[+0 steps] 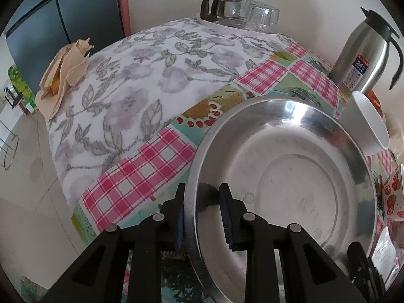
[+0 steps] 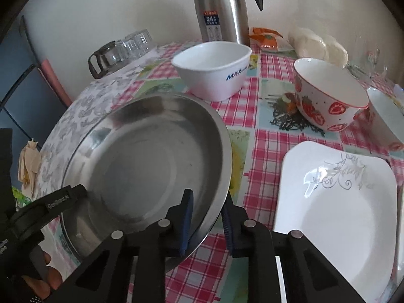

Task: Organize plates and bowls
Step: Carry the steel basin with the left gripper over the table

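Judging from the spread, I had barely begun: the square white bowl (image 2: 212, 69), strawberry bowl (image 2: 328, 101) and white plate (image 2: 338, 202) sat apart toward the surface's far and right edges. Both the left tool (image 1: 202, 217) and right tool (image 2: 208, 223) were clenched on the steel plate's (image 2: 141, 156) rim, near the front edge.

Steel plate (image 2: 141, 156): left, on the table (image 2: 255, 136).
Square bowl (image 2: 214, 70): behind it.
Thermos (image 2: 219, 12): behind that bowl.
Strawberry bowl (image 2: 328, 98): right of the square bowl.
Square plate (image 2: 341, 202): right front.
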Demonstrator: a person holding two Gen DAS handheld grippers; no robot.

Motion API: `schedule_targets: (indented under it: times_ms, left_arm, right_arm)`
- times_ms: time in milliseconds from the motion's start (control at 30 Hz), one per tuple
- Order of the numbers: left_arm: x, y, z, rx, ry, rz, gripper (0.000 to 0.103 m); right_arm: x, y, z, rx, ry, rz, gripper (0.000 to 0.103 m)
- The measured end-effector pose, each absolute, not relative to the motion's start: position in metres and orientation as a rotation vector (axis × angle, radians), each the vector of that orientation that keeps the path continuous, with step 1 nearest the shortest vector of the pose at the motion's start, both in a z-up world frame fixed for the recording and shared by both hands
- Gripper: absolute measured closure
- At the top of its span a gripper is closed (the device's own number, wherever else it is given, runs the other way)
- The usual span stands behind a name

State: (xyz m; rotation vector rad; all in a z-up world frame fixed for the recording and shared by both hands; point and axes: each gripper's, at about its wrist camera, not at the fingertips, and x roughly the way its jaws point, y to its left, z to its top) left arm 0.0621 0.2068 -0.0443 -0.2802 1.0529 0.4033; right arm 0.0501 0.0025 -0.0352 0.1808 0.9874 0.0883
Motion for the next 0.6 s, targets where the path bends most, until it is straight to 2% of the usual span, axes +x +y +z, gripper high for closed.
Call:
schedule_targets:
  times_ms: [600]
  left_arm:
    - [0.053,0.173,-0.022,-0.162,0.991,0.373,0.078]
  right_arm:
    - [0.034,-0.019,-0.001,0.169,0.896,0.084,0.081]
